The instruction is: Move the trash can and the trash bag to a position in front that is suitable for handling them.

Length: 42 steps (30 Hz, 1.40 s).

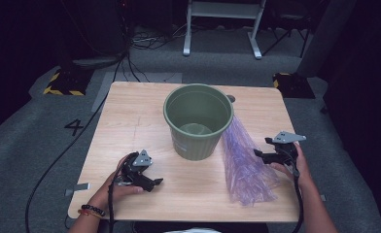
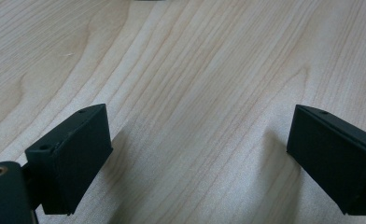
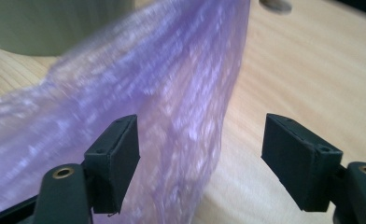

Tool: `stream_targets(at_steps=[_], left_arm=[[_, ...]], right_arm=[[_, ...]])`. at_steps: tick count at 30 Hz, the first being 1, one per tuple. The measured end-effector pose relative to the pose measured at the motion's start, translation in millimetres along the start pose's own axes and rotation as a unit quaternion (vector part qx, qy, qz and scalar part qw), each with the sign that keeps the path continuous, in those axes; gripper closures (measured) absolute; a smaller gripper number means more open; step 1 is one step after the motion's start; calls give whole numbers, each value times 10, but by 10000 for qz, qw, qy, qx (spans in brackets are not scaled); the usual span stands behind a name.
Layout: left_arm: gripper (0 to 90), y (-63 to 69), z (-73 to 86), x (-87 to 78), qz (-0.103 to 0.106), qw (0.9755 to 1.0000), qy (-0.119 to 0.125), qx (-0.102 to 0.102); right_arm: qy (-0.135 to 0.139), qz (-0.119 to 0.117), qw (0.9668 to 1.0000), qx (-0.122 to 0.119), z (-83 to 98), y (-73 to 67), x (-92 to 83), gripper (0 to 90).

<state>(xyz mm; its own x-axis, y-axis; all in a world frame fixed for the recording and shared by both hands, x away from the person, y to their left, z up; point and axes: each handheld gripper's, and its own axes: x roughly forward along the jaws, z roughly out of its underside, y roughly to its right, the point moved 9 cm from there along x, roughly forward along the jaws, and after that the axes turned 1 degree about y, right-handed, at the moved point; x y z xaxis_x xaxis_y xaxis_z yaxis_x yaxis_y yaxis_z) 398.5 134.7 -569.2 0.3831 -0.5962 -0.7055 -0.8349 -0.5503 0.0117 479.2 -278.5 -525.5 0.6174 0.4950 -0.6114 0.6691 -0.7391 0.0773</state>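
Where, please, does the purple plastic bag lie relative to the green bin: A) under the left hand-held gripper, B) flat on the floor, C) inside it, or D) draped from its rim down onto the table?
D: the purple plastic bag hangs from the green bin's rim onto the table.

High view overlooks the table (image 1: 130, 121); gripper views skim it closely.
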Motion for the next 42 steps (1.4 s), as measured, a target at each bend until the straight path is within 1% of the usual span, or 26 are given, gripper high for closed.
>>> stream_targets(at_steps=[1,2,6,8,10,12,13,15,16,18,19,20,21,23,24,26,27,30,32,34,35,36,38,39,40,42], left_arm=[[60,0,0,0,0,10000,0,0],[60,0,0,0,0,10000,1,-2],[60,0,0,0,-3,10000,0,-3],[60,0,0,0,-6,10000,0,-1],[60,1,-1,1,-10,10000,1,-8],[61,1,-1,1,-16,10000,2,-12],[61,1,-1,1,-17,10000,3,-14],[61,1,-1,1,-17,10000,4,-16],[61,0,-1,1,-16,10000,2,-10],[61,1,-2,2,-15,10000,4,-16],[61,1,-3,3,-11,10000,7,-18],[61,1,-3,3,-11,10000,7,-18],[61,1,-5,5,-14,10000,16,-28],[61,0,-7,7,-11,10000,20,-25],[62,-1,-8,8,-11,10000,22,-27],[62,-2,-9,8,-11,10000,21,-22],[62,-2,-9,8,-11,10000,21,-22],[62,-2,-9,8,-10,10000,21,-24],[62,-2,-9,8,-8,10000,22,-24],[62,-2,-9,8,-8,10000,23,-24],[62,-2,-9,8,-8,10000,22,-25],[62,-2,-9,8,-8,10000,22,-23],[62,-2,-9,7,-8,10000,21,-23],[62,-2,-9,7,-8,10000,21,-23],[62,-2,-9,8,-8,10000,23,-24],[62,-3,-9,8,-8,10000,21,-19]], right_arm=[[0,0,10000,0,0,0,0,278],[-46,-27,10000,6,75,27,19,309],[-183,-148,9997,12,189,30,42,362],[-200,-271,9994,100,216,15,44,387],[-162,-296,9994,88,235,5,44,468],[-195,-462,9987,78,271,-32,55,530],[-243,-473,9986,30,294,-44,65,558],[-331,-526,9981,-22,333,-64,80,595],[-297,-550,9980,-21,337,-70,79,605],[-292,-573,9979,9,342,-73,75,604],[-290,-600,9978,56,347,-84,66,560],[-290,-600,9978,56,347,-84,66,560],[-305,-703,9970,88,347,-120,64,504],[-328,-807,9962,22,340,-175,64,461],[-324,-840,9959,-25,328,-203,66,454],[-204,-847,9961,-166,272,-242,40,458],[-114,-825,9964,-162,228,-240,20,455],[150,-730,9971,-124,95,-185,-53,400],[253,-585,9979,-102,23,-118,-93,350],[370,-426,9984,-30,-48,-52,-116,325],[434,-422,9982,17,-80,-36,-118,314],[453,-416,9981,42,-103,-24,-111,309],[435,-390,9983,16,-120,-11,-88,299],[401,-354,9986,-11,-135,0,-57,287],[374,-278,9989,-35,-177,31,17,278],[439,-288,9986,45,-245,51,82,276]])
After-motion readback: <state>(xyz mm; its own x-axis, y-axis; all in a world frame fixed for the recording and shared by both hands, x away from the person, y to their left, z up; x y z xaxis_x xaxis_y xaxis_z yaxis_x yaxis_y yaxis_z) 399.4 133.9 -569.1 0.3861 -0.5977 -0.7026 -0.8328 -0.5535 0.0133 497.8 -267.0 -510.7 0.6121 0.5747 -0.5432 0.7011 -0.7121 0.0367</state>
